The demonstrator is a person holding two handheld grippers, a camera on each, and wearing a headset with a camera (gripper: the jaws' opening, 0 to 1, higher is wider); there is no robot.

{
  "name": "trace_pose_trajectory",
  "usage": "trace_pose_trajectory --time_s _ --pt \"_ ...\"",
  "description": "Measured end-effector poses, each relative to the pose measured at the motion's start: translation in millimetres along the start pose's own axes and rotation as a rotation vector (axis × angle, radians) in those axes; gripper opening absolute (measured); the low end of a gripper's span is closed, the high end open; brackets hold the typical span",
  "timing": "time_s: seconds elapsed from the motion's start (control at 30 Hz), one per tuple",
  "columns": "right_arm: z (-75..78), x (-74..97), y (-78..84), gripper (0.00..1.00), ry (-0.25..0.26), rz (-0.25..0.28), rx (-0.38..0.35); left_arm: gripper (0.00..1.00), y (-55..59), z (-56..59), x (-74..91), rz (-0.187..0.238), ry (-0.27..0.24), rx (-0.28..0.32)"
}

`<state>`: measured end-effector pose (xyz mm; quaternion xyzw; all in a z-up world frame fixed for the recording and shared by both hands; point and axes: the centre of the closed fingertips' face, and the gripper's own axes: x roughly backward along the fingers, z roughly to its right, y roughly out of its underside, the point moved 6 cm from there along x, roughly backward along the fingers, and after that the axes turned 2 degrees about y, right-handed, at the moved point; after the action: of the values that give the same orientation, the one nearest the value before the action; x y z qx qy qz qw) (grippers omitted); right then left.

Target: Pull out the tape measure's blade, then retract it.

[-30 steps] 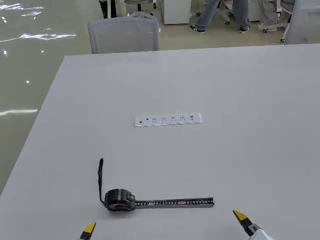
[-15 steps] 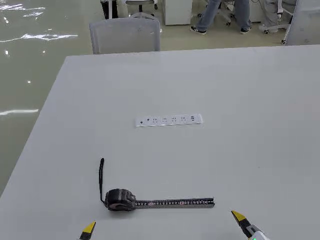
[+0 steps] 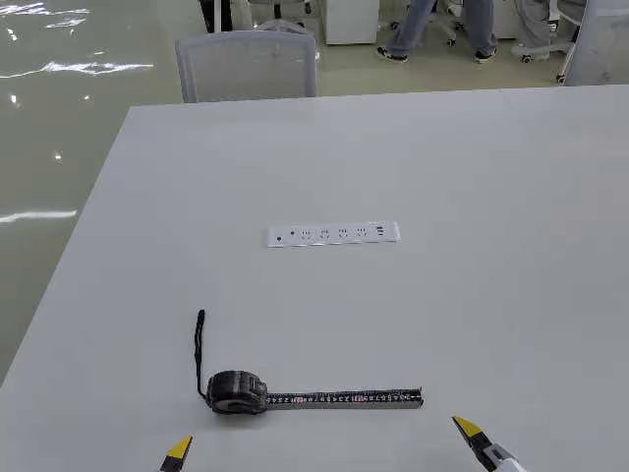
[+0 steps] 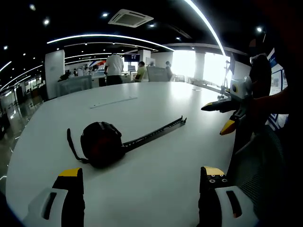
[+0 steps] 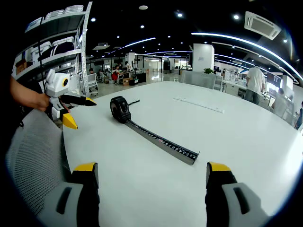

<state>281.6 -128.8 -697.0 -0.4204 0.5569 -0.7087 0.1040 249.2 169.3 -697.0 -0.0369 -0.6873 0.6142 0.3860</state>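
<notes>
A black tape measure (image 3: 236, 391) lies on the white table (image 3: 393, 167) near its front edge, its blade (image 3: 344, 398) drawn out to the right and its wrist strap (image 3: 199, 344) trailing away. My left gripper (image 4: 141, 176) is open just short of the case (image 4: 100, 142); its yellow tip (image 3: 178, 450) shows at the bottom of the head view. My right gripper (image 5: 151, 171) is open, a little short of the blade's end (image 5: 189, 157); its yellow tip (image 3: 468, 430) sits below and right of that end. Neither gripper touches the tape.
A white power strip (image 3: 332, 234) lies mid-table. A grey chair (image 3: 247, 65) stands at the far edge, with people's legs (image 3: 413, 28) beyond. Glossy floor lies left of the table's left edge.
The head view has shifted slightly. Both gripper tips sit a bit lower in the picture. The tape measure and its drawn-out blade have not moved.
</notes>
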Motion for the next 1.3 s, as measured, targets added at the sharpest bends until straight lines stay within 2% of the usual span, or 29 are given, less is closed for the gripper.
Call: trace_pose_trajectory --time_s 0.23,0.47,0.67,0.8,0.9,1.1,1.3 --pt "2.2 -0.9 0.1 0.92 -0.007 0.007 0.009 1.0 -2.4 -0.2 -2.3 0.015 -0.037 0.013" --pt "9.6 -4.1 1.8 0.87 -0.039 -0.005 0.034 1.0 -4.9 -8.7 -5.7 0.042 -0.117 0.064" --pt "17.4 -8.5 1.5 0.75 -0.096 0.002 0.07 1.0 -8.4 -14.7 -10.6 0.037 -0.172 0.084" --pt "24.7 -13.2 3.2 0.69 -0.112 -0.009 0.081 1.0 -11.8 -17.5 -15.3 0.046 -0.194 0.095" --pt "30.4 -16.9 5.0 0.66 -0.128 -0.019 0.087 1.0 -13.6 -18.9 -19.8 0.033 -0.204 0.103" --pt "43.8 -25.7 7.2 0.59 -0.151 -0.04 0.117 0.98 -20.7 -28.8 -26.4 0.035 -0.252 0.108" --pt "51.6 -31.7 10.4 0.49 -0.173 -0.06 0.133 0.93 -24.5 -33.2 -31.2 0.025 -0.274 0.109"
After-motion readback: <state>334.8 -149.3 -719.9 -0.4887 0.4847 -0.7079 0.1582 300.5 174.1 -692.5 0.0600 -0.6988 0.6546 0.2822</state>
